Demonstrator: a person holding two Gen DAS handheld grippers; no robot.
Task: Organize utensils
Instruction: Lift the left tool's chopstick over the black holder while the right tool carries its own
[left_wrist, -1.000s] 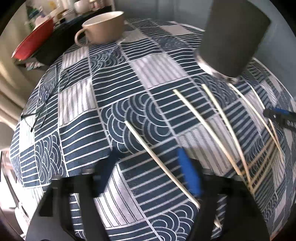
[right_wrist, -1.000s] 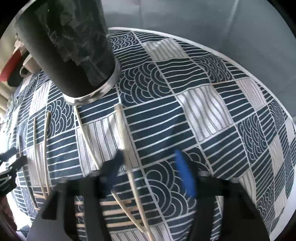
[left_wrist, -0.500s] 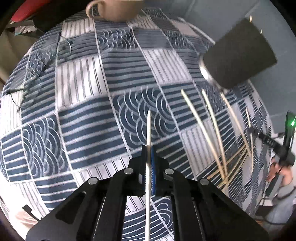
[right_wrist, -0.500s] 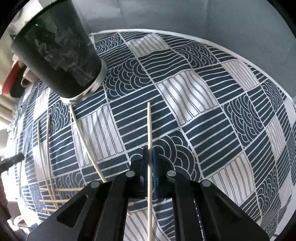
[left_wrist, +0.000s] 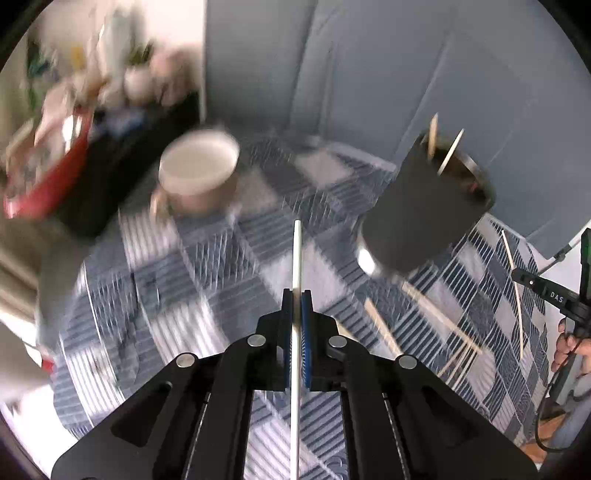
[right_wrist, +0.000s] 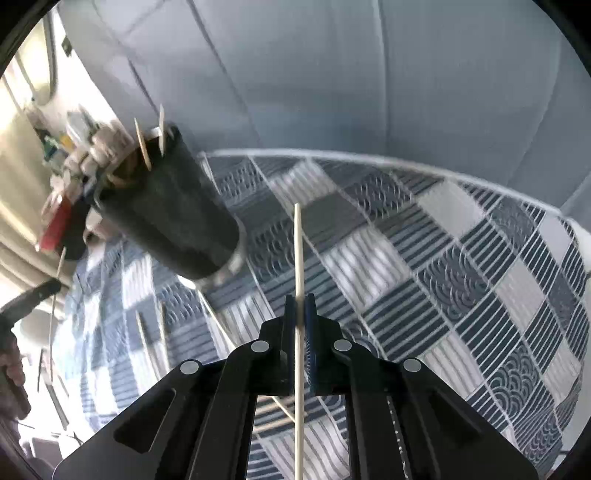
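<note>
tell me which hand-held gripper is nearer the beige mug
Left. The left hand-held gripper, shut on a chopstick, has the beige ceramic mug just ahead to its left. From the right hand-held gripper, the mug is hidden beyond the dark cylindrical holder.

Cup and red bowl smeared by blur, shelf things too fuzzy to name, left stick and right stick run off the bottom edge, inside of the dark holder hidden, a hand cut by the right edge
</note>
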